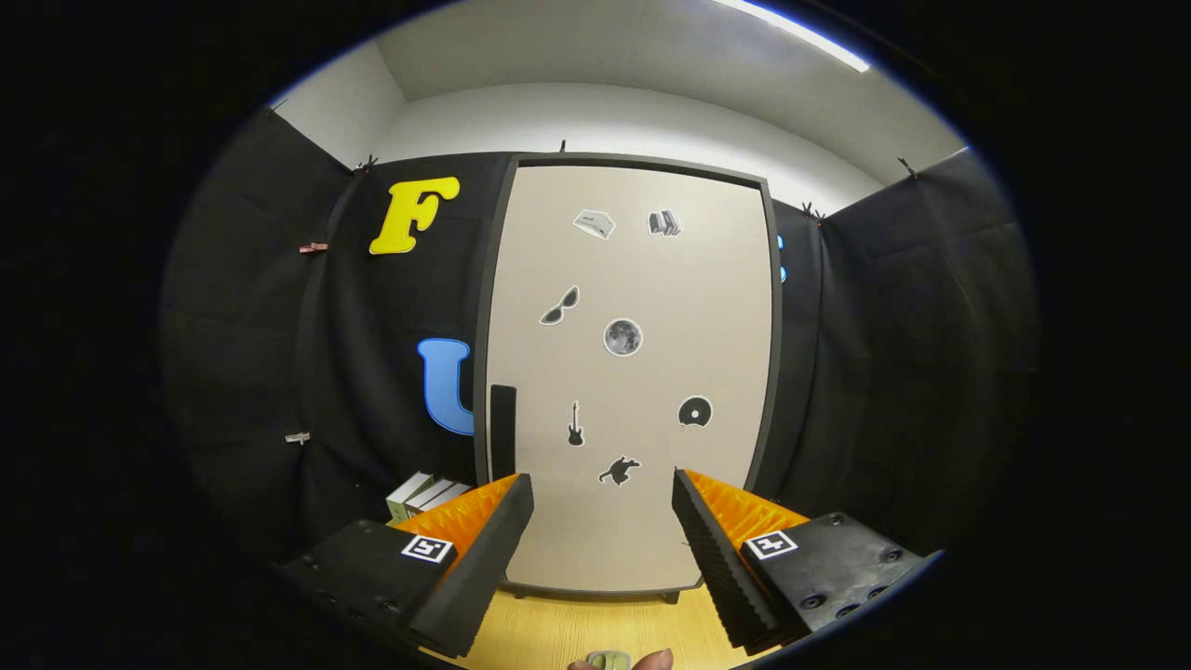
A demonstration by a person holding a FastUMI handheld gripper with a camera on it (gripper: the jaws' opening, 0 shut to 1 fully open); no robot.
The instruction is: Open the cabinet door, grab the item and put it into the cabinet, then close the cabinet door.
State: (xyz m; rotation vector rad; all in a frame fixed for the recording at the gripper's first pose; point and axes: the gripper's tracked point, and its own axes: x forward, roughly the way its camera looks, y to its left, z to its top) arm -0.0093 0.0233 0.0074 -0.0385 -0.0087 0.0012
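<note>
My tool (pixel 603 489) is spread wide open with nothing between its fingers, aimed at the cabinet (pixel 629 372) standing on the far side of the wooden bench (pixel 577 633). Its beige door (pixel 642 279) is closed and carries small stickers, with a dark vertical handle (pixel 502 430) along its left edge. Left of the cabinet, small boxes (pixel 423 495) lie on the bench just beyond my left finger.

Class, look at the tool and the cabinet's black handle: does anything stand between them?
Nothing visible does. The open tool faces the closed beige cabinet door; its tall black handle stands beyond the left finger, unobstructed.
</note>
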